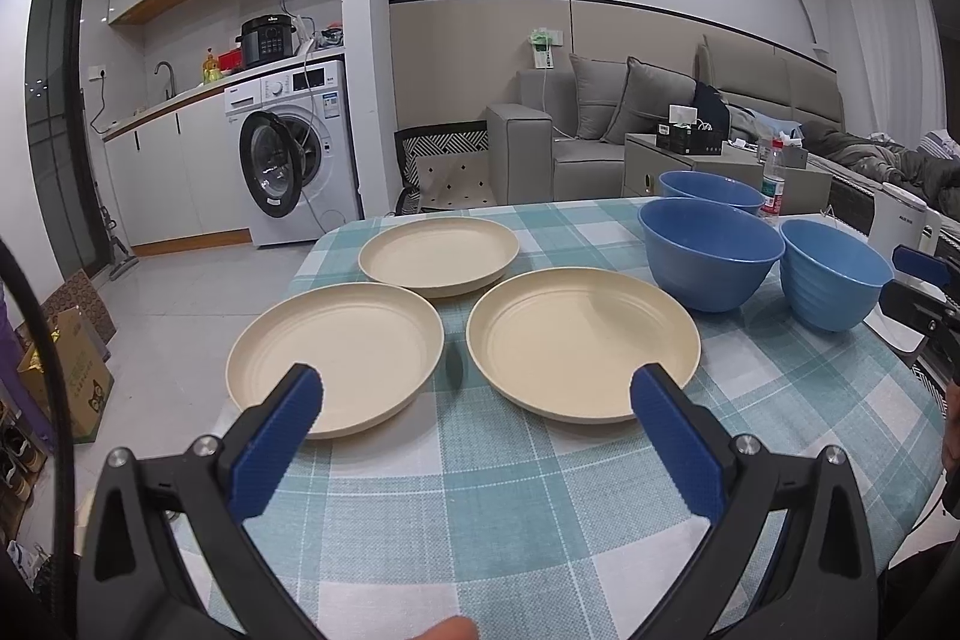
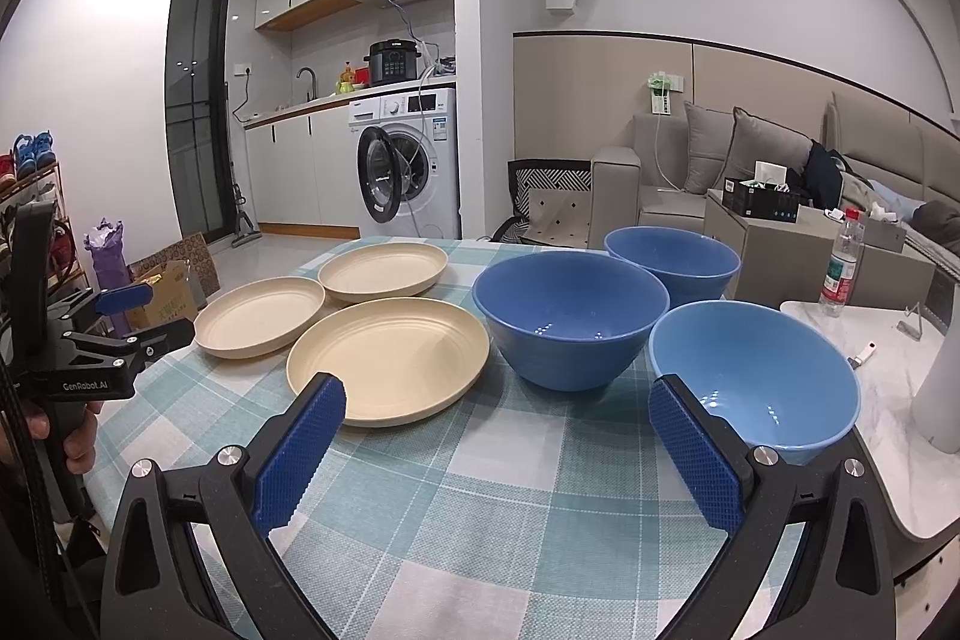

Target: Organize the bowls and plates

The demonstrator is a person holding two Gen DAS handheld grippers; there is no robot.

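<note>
Cream plates [image 1: 336,355] [image 1: 582,343] [image 1: 438,253], three, lie single toward the tabletop's [image 1: 480,490] left edge; three blue bowls [image 2: 570,319] [image 2: 753,379] [image 2: 672,259] stand upright toward its right edge. Left gripper [image 1: 477,394] and right gripper [image 2: 498,400] both hover with jaws spread wide, holding nothing.

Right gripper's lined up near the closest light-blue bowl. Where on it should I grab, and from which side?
Take the nearest light-blue bowl by its near rim, coming from the front and above with the open right gripper: one finger inside, one outside the wall. The bowl stands upright and empty, too wide to span, and its near edge faces the gripper unobstructed.
</note>
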